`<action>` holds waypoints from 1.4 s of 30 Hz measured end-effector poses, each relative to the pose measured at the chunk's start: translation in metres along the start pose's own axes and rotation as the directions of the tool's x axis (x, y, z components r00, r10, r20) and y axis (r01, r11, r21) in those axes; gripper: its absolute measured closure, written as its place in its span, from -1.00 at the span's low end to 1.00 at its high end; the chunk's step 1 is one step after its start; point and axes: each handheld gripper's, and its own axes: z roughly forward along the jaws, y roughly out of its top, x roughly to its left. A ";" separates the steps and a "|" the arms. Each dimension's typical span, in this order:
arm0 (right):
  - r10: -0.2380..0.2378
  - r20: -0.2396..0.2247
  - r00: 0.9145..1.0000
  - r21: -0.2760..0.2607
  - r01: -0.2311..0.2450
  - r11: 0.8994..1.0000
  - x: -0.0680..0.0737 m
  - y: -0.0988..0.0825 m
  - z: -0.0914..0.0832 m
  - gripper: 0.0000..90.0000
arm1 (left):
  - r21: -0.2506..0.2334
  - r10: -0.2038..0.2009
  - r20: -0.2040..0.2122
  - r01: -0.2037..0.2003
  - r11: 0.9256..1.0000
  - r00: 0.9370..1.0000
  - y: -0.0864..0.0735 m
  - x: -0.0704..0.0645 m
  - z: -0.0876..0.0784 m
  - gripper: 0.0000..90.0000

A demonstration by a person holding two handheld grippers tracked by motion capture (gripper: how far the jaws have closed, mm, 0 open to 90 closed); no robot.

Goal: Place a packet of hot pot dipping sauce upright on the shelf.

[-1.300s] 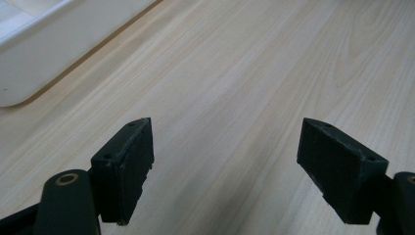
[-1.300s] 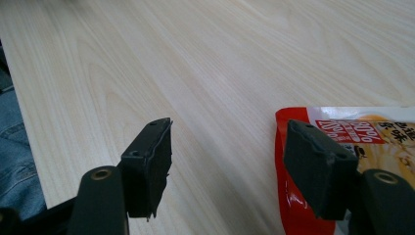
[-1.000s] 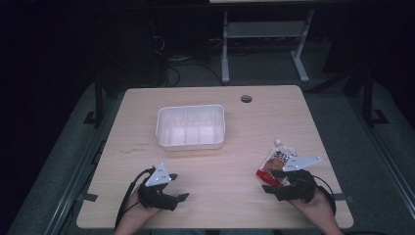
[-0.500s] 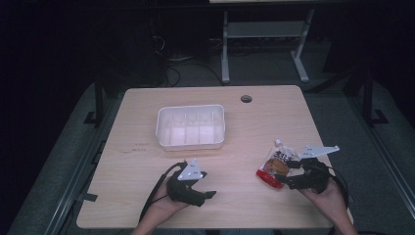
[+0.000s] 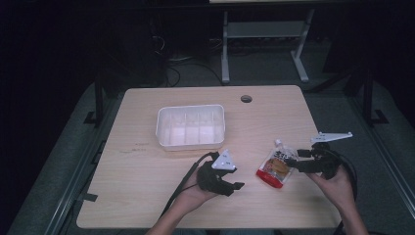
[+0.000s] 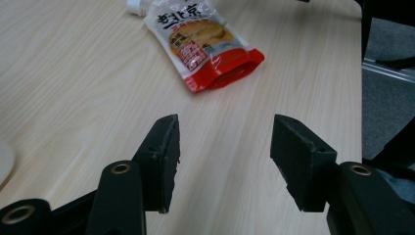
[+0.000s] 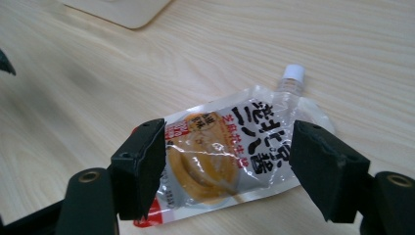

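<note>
Pouch (image 5: 275, 167) lies flat on tabletop (image 5: 147, 171), at 4 o'clock from white tray (image 5: 191, 127), spout cap toward 12. Right hand-held gripper (image 5: 293, 161) just beside pouch at 3 o'clock, jaws apart, straddling its width, not closed on it. Left hand-held gripper (image 5: 234, 188) near pouch at 8 o'clock, jaws apart, empty.

Risks, as judgement:
- Film glossy, pouch flat: jaws may slide over top, pinch nothing.
- Closing low may shove pouch along tabletop.
- Soft contents: hard squeeze may bulge pouch, strain cap.
</note>
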 end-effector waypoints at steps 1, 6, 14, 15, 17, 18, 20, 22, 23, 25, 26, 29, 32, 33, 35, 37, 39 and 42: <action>0.005 0.006 1.000 0.008 -0.005 1.000 -0.003 0.002 0.002 -0.34 | 0.000 -0.001 0.003 0.001 1.000 1.000 0.002 0.001 0.002 0.02; 0.021 0.029 0.999 0.024 -0.021 0.999 -0.011 0.012 0.008 -0.31 | 0.001 -0.016 0.012 0.016 1.000 1.000 0.018 0.008 0.014 0.09; 0.058 0.053 0.997 0.049 -0.060 0.997 -0.026 0.021 0.017 -0.26 | 0.014 -0.029 0.029 0.028 1.000 0.999 0.040 0.015 0.038 0.18; 0.066 0.055 0.996 0.053 -0.069 0.996 -0.028 0.021 0.018 -0.25 | 0.018 -0.030 0.032 0.030 0.999 0.999 0.042 0.015 0.042 0.20; 0.081 0.065 0.995 0.059 -0.085 0.995 -0.033 0.020 0.020 -0.22 | 0.024 -0.030 0.043 0.029 0.999 0.999 0.047 0.015 0.053 0.23; 0.094 0.070 0.993 0.065 -0.098 0.993 -0.035 0.019 0.021 -0.20 | 0.029 -0.031 0.048 0.030 0.999 0.998 0.050 0.014 0.058 0.25; 0.112 0.078 0.991 0.077 -0.118 0.990 -0.040 0.016 0.024 -0.15 | 0.037 -0.030 0.051 0.029 0.999 0.998 0.053 0.014 0.069 0.33; 0.118 0.084 0.989 0.083 -0.125 0.989 -0.043 0.015 0.026 -0.13 | 0.041 -0.035 0.051 0.033 0.999 0.998 0.054 0.014 0.073 0.40; 0.151 0.090 0.984 0.089 -0.159 0.983 -0.049 0.010 0.028 -0.06 | 0.058 -0.041 0.054 0.038 0.998 0.998 0.056 0.015 0.080 0.43; 0.158 0.090 0.983 0.093 -0.166 0.982 -0.051 0.009 0.029 -0.04 | 0.076 -0.052 0.051 0.048 0.996 0.997 0.057 0.016 0.087 0.47; 0.171 0.099 0.980 0.101 -0.181 0.978 -0.053 0.007 0.030 -0.02 | 0.082 -0.059 0.054 0.054 0.995 0.997 0.057 0.018 0.090 0.47; 0.192 0.102 0.976 0.122 -0.204 0.971 -0.056 0.004 0.036 0.06 | 0.116 -0.079 0.059 0.072 0.991 0.995 0.057 0.019 0.102 0.55; 0.188 0.107 0.976 0.135 -0.202 0.970 -0.056 0.004 0.039 0.12 | 0.140 -0.090 0.058 0.081 0.987 0.994 0.055 0.020 0.108 0.57; 0.184 0.114 0.976 0.144 -0.199 0.969 -0.055 0.003 0.040 0.16 | 0.149 -0.097 0.059 0.087 0.985 0.994 0.054 0.020 0.110 0.57; 0.182 0.133 0.974 0.164 -0.203 0.965 -0.054 0.002 0.043 0.23 | 0.160 -0.111 0.062 0.100 0.982 0.992 0.053 0.021 0.114 0.57; 0.186 0.132 0.974 0.163 -0.207 0.965 -0.054 0.001 0.043 0.31 | 0.163 -0.118 0.060 0.107 0.981 0.991 0.052 0.021 0.114 0.57; 0.185 0.132 0.974 0.157 -0.205 0.966 -0.054 0.000 0.043 0.33 | 0.166 -0.117 0.057 0.106 0.980 0.992 0.052 0.020 0.114 0.57; 0.193 0.121 0.974 0.158 -0.210 0.965 -0.053 -0.002 0.045 0.44 | 0.170 -0.115 0.059 0.103 0.980 0.992 0.051 0.021 0.116 0.57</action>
